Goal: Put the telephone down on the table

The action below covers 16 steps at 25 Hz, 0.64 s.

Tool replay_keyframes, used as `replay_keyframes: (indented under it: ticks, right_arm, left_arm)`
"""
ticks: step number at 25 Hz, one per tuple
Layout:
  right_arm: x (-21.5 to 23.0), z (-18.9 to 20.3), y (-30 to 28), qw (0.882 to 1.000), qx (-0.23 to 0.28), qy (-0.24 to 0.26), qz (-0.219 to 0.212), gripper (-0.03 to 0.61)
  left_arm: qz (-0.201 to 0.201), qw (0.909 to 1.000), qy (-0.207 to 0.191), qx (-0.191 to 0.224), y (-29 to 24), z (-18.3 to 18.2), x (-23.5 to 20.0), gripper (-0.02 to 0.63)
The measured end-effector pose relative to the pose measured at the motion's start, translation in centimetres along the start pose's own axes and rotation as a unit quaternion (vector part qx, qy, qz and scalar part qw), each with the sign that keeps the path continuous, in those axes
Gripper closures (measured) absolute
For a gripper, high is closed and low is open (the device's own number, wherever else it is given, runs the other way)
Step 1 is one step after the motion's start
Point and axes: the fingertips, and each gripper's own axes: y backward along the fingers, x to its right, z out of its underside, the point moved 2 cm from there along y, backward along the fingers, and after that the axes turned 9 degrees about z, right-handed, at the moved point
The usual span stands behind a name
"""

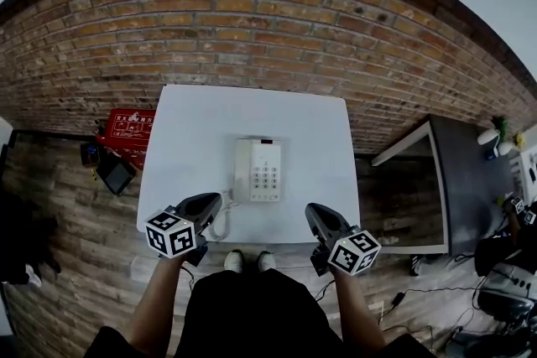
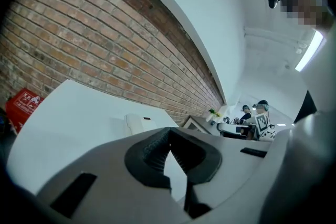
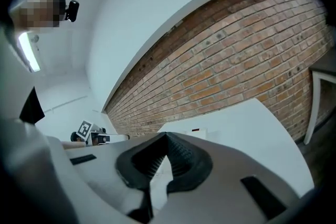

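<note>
Two-handed, hovers at the near edge of the table with left gripper and right gripper each pressed together on nothing, telephone already lying mid-table, handset seemingly cradled, so likely done; next calls only for backing away.

A white square table stands on a wood-plank floor, its far edge near a brick wall. A white push-button telephone lies flat near the middle of the tabletop, its coiled cord reaching toward the near edge.
</note>
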Motion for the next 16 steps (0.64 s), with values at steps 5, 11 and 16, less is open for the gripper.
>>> replay_keyframes:
  ticks: [5, 11, 16]
  right_arm:
    - [0.7, -0.4, 1.2, 1.0, 0.005, 0.001, -0.007, 0.558]
    - [1.3, -0.1, 2.0, 1.0, -0.002, 0.017, -0.012, 0.558]
    - [2.2, -0.4, 2.7, 1.0, 0.002, 0.02, -0.007, 0.558]
  left_arm:
    - [-0.024, 0.9995, -0.014, 0.011, -0.7, 0.1, 1.1, 0.601]
    - [-0.036, 0.9992, -0.016, 0.008, -1.2, 1.1, 2.4, 0.601]
    - [-0.035, 0.9991, -0.021, 0.013, -1.8, 1.0, 3.1, 0.601]
